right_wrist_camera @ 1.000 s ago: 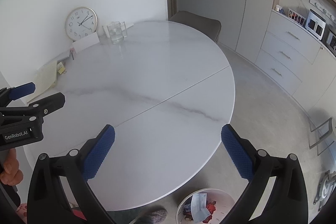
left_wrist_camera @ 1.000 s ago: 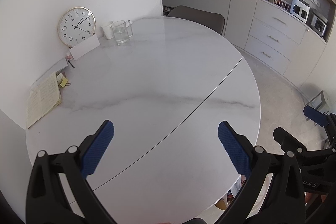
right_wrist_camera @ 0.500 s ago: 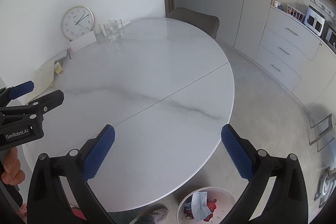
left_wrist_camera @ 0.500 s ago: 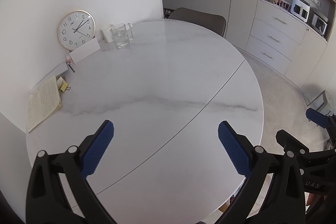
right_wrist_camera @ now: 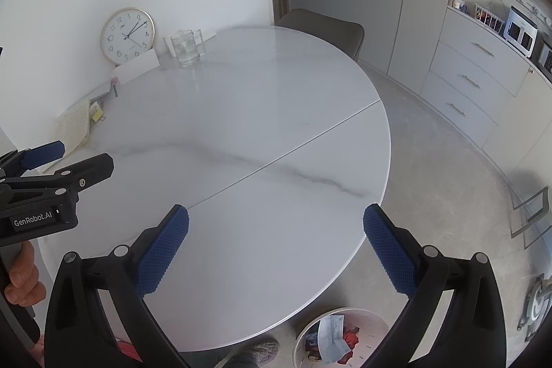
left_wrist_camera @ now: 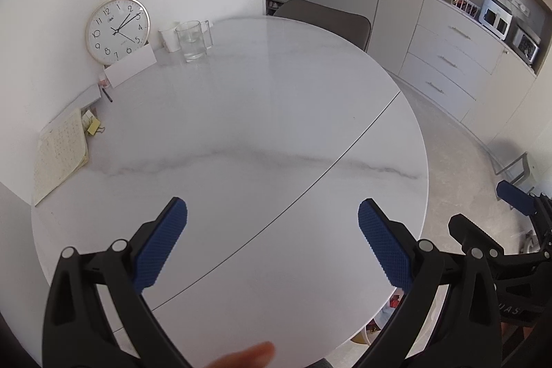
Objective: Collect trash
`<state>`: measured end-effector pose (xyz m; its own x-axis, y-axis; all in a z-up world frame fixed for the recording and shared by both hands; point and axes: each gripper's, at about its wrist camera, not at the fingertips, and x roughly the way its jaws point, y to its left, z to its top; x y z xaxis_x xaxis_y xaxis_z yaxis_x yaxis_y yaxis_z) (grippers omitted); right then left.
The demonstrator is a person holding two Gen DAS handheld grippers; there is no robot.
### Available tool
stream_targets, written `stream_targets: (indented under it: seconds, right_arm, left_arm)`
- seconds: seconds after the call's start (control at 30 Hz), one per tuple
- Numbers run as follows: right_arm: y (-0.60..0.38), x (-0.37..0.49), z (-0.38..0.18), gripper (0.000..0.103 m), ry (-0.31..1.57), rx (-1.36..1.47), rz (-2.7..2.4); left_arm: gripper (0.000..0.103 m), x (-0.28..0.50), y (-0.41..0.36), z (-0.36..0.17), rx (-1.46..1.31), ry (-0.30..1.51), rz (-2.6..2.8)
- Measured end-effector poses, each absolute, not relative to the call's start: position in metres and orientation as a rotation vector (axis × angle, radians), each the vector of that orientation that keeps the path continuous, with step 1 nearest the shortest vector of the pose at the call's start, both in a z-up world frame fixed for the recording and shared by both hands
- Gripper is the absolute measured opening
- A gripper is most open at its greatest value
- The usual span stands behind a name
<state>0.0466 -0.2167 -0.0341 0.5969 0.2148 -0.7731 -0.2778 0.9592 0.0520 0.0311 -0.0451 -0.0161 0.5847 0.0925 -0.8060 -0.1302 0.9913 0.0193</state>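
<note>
Both grippers, left (left_wrist_camera: 272, 247) and right (right_wrist_camera: 276, 250), gape wide and empty over the table (right_wrist_camera: 262, 112); bin (right_wrist_camera: 345, 338) below right.

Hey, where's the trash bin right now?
In the right wrist view, the white trash bin sits on the floor at the bottom, beside the near edge of the round table, already holding scraps.
</note>
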Motion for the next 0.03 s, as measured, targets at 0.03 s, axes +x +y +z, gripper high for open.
stream_targets:
  seconds: [0.03]
  right_arm:
    - [-0.2161, 0.0471, -0.0343, 0.101, 0.887, -0.077, 0.286]
  left_arm:
    - [0.095, 0.0317, -0.0445, -0.0167, -0.036, 0.936, 0.137]
